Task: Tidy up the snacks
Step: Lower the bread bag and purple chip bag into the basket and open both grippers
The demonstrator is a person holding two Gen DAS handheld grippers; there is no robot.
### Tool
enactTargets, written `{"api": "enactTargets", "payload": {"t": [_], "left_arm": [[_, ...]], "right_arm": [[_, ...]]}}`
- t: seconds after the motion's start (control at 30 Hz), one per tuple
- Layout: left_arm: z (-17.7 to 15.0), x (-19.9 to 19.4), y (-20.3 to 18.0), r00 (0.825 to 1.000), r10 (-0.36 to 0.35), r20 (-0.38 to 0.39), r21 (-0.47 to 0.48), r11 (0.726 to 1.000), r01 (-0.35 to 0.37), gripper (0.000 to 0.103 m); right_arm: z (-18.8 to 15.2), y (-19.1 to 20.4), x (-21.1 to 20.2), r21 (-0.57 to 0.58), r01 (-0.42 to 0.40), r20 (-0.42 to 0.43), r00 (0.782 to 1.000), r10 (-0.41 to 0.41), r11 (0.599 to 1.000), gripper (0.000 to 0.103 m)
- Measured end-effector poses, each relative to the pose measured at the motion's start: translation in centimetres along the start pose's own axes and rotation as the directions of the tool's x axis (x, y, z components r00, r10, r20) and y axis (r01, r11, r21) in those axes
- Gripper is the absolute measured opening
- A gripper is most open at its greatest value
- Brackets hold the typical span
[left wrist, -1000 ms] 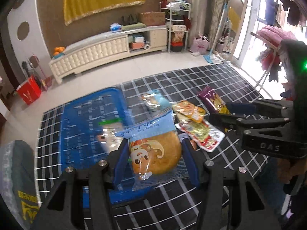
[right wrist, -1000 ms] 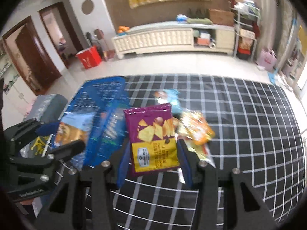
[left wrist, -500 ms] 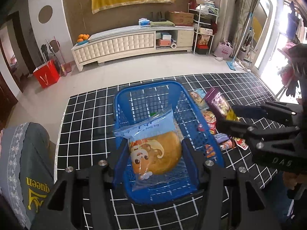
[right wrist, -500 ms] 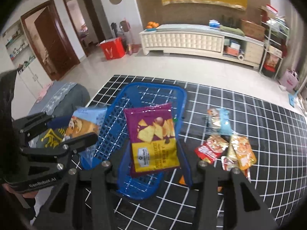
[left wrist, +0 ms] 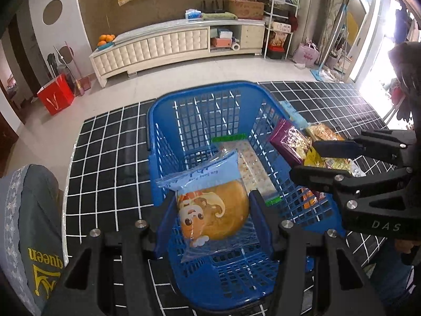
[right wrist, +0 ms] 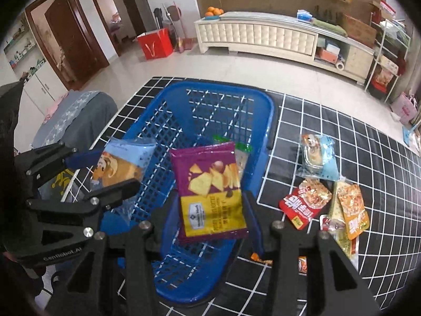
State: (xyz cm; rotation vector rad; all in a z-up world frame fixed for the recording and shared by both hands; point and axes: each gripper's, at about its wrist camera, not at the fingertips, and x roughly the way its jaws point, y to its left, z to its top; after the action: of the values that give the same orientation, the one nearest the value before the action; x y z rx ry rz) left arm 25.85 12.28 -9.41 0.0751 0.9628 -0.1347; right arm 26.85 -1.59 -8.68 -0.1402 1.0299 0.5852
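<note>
We are at the drop-off step: both packets hang over the blue basket (left wrist: 210,121), and what comes next, as we judge it, is simply to part the fingers and let each one fall inside without catching the mesh walls. Our left gripper (left wrist: 213,216) is closed to packet width on the bun packet (left wrist: 210,208), its blue-padded fingers (left wrist: 259,210) pressing the clear wrapper from both sides, above the near end of the basket. Our right gripper (right wrist: 210,218) is likewise pinched on the purple chip bag (right wrist: 210,189) — held upright over the basket's right half. One flat packet with a green strip (left wrist: 244,163) already lies on the basket floor. Several loose snacks (right wrist: 326,192) wait on the black grid mat (right wrist: 342,131) just right of the basket, so more trips look likely.
</note>
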Motion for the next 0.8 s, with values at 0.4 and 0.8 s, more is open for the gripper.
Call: {"api": "enactTargets", "payload": {"t": [0.4,0.8], "left_arm": [[-0.1,0.9,0.4,0.999,0.002,-0.033,-0.01,1.0,-0.002,0.055],[0.4,-1.6,0.8,1.0,0.019,0.006,-0.028,0.999,-0.018,0.077]], "right_arm": [[0.3,0.8,-0.3,-0.038,-0.005,0.026,1.0,0.006,0.999,0.052],[0.1,0.1,-1.2,0.016,-0.004,0.083,0.997,0.002,1.0,0.068]]}}
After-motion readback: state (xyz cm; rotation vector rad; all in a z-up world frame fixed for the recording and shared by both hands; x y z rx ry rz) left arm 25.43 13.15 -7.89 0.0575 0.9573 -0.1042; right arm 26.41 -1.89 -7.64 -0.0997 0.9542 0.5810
